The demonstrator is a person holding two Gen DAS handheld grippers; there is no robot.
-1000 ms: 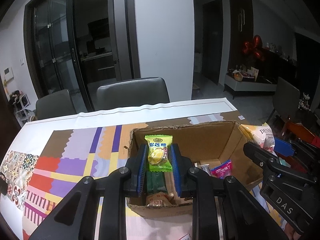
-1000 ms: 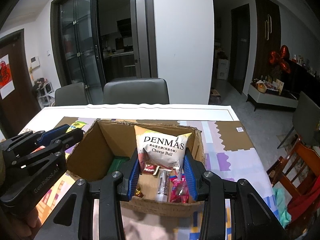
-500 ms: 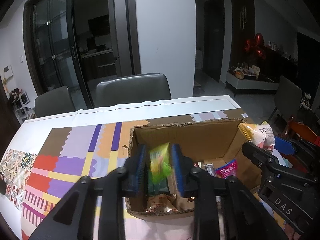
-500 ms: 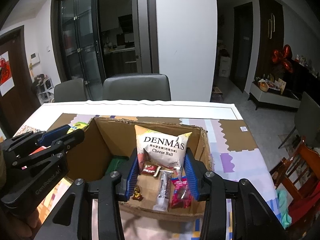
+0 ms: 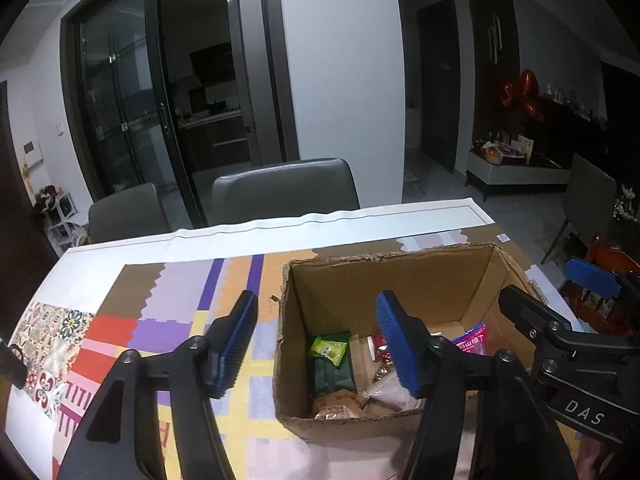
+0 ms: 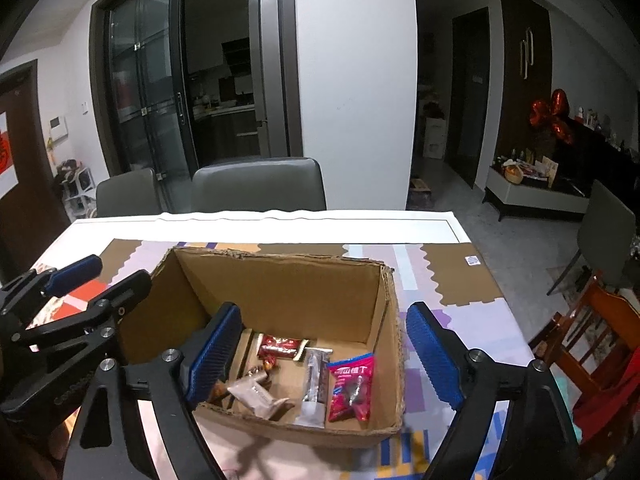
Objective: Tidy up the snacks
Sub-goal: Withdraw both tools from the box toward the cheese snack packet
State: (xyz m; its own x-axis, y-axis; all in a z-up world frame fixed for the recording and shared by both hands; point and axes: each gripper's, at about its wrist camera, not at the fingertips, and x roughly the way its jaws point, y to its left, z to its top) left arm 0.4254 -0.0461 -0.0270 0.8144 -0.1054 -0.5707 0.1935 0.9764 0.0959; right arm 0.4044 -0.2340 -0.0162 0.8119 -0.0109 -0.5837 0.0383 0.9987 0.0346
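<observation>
Both grippers, left gripper and right gripper, have just been opening, empty, above the cardboard box.
Risk: lowering blindly, a finger could snag its near rim and shove it.

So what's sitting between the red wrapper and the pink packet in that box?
A clear, dark-filled packet lies between the red wrapper and pink packet, in the right wrist view.

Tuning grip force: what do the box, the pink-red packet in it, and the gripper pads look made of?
Box: brown corrugated cardboard, matte, with ragged torn rim edges.
Pink-red packet: probably plastic film; glossy and creased.
Right gripper pads: blue and ribbed, likely rubber or soft plastic, on black arms.
</observation>
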